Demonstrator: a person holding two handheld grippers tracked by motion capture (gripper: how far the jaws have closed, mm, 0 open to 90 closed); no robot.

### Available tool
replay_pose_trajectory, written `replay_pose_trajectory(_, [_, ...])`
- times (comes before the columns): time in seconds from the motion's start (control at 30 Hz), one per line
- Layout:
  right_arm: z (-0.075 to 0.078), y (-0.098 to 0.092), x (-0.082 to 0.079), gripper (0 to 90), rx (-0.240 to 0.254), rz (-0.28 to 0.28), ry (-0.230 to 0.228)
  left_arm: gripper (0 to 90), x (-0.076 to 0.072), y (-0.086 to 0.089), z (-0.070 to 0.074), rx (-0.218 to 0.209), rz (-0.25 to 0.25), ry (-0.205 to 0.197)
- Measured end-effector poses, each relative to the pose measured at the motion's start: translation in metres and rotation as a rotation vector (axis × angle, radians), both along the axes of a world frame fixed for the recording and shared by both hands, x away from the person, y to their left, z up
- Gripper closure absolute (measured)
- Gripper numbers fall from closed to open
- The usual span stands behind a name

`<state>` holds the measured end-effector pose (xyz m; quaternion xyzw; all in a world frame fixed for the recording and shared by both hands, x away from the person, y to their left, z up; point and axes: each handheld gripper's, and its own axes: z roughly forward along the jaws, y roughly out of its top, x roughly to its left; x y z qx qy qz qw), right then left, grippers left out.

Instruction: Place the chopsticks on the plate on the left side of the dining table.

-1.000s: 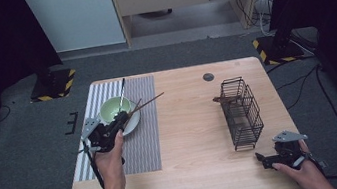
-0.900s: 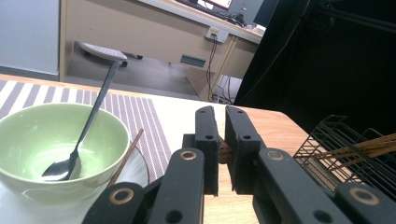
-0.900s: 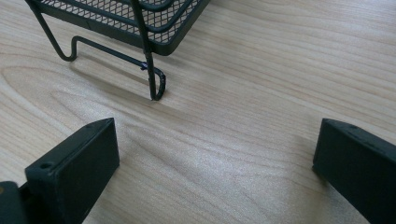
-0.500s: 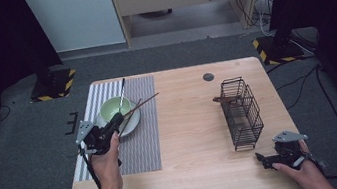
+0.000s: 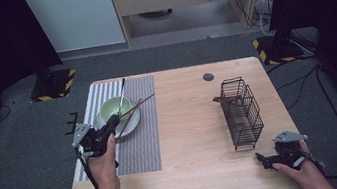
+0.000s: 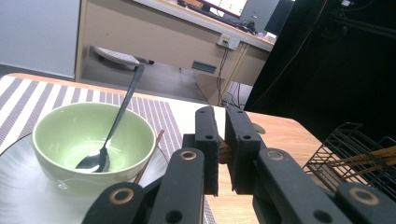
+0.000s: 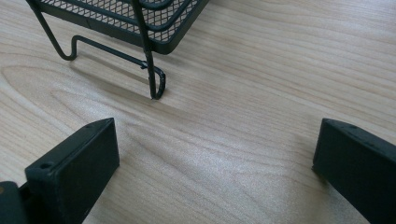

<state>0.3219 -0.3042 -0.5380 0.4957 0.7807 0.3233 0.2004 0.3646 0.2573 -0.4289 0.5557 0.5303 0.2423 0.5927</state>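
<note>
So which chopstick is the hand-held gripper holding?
The left hand-held gripper pinches the chopstick over the green bowl; others sit in the wire basket.

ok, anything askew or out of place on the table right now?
Mildly: a brown wooden chopstick juts slanted over the grey plate, pinched in the left tongs. A black spoon leans out of the green bowl. Nothing spilled.

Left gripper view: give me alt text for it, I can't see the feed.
The left gripper is shut on a brown chopstick above a striped mat. At left, a green bowl holding a black spoon stands on a grey plate; a wire basket sits at right.
</note>
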Motion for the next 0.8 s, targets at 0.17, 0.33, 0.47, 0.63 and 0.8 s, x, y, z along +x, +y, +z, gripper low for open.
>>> replay_pose_trajectory(0.17, [0.000, 0.000, 0.000, 0.5, 0.000, 0.000, 0.000, 83.9, -0.003, 0.003, -0.007, -0.027, 0.021, 0.011])
replay_pose_trajectory(0.33, [0.000, 0.000, 0.000, 0.4, 0.000, 0.000, 0.000, 83.9, -0.005, 0.004, -0.017, -0.051, 0.039, 0.030])
replay_pose_trajectory(0.47, [0.000, 0.000, 0.000, 0.4, 0.000, 0.000, 0.000, 83.9, -0.007, 0.006, -0.023, -0.069, 0.052, 0.038])
replay_pose_trajectory(0.63, [0.000, 0.000, -0.001, 0.4, -0.001, 0.000, -0.001, 83.9, -0.009, 0.006, -0.030, -0.068, 0.071, 0.045])
replay_pose_trajectory(0.8, [0.000, 0.000, -0.001, 0.5, -0.002, 0.003, -0.004, 83.9, -0.009, 0.009, -0.034, -0.067, 0.082, 0.052])
